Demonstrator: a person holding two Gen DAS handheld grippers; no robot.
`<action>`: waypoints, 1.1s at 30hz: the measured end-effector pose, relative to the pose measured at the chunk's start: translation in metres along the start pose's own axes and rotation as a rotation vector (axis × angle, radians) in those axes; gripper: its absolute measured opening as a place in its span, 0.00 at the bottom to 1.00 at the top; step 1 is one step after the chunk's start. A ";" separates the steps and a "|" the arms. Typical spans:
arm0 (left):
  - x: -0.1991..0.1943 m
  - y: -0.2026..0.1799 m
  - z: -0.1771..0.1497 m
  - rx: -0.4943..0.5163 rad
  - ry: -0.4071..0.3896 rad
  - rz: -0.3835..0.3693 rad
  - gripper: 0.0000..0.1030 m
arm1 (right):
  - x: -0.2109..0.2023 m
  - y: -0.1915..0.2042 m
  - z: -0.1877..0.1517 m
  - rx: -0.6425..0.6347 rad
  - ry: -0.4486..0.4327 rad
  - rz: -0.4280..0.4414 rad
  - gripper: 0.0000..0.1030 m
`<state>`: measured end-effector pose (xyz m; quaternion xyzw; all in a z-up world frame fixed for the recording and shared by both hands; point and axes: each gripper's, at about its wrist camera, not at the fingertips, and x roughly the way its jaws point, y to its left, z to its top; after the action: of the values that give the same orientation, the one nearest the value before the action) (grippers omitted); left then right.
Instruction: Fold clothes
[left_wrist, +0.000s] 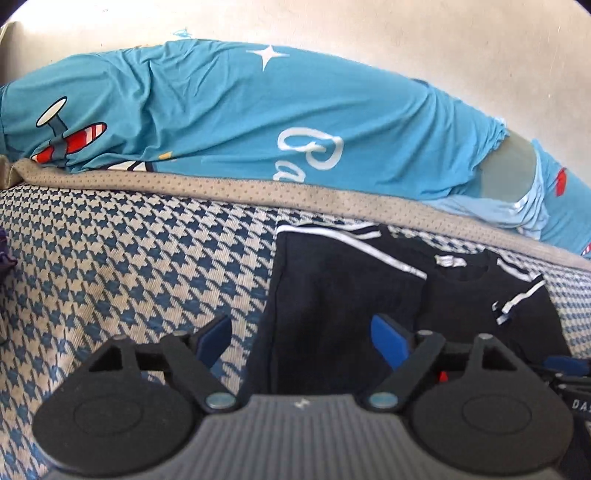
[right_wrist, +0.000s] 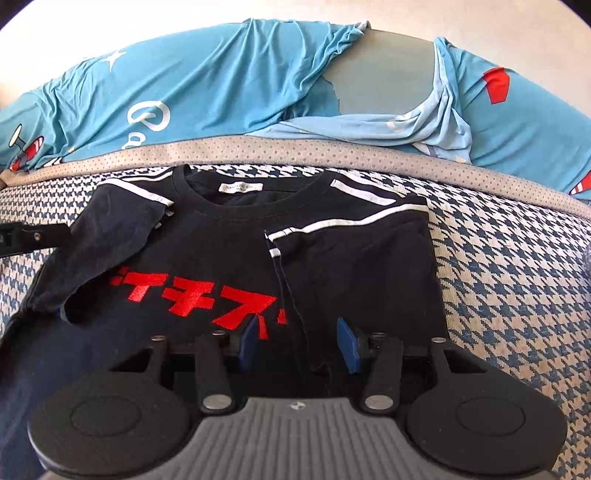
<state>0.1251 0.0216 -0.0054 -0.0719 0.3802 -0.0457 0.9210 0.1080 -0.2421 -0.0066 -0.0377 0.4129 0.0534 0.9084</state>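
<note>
A black T-shirt (right_wrist: 229, 229) with white shoulder stripes and red characters lies chest up on the houndstooth bed cover (right_wrist: 491, 280). Its right side is folded inward over the chest, and its left sleeve (right_wrist: 107, 236) lies crumpled across the front. My right gripper (right_wrist: 300, 341) hovers low over the shirt with the folded edge running between its blue pads (right_wrist: 349, 347); gaps show on both sides, so it is open. My left gripper (left_wrist: 301, 332) stands wide open over the shirt's (left_wrist: 332, 288) other side, with nothing pinched. Part of it shows as a black piece (right_wrist: 26, 236) at the far left of the right wrist view.
A bright blue sheet (left_wrist: 221, 118) printed with planes and stars is heaped along the back, above a beige dotted band (left_wrist: 229, 188). A pale wall (left_wrist: 406, 37) rises behind it. Something purple (left_wrist: 4, 254) pokes in at the left edge. Houndstooth cover (left_wrist: 122, 266) spreads left of the shirt.
</note>
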 end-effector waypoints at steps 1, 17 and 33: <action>0.002 -0.001 -0.001 0.004 0.009 -0.002 0.80 | 0.000 0.000 0.000 -0.002 0.001 0.003 0.44; 0.019 -0.037 -0.031 0.218 0.143 0.061 0.92 | 0.002 0.000 0.000 -0.005 0.021 0.001 0.45; -0.013 -0.041 -0.021 0.155 -0.025 0.063 0.94 | -0.026 -0.060 -0.001 0.117 -0.078 0.055 0.45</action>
<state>0.0995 -0.0190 -0.0045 0.0111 0.3661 -0.0454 0.9294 0.0982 -0.3036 0.0136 0.0291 0.3805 0.0554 0.9227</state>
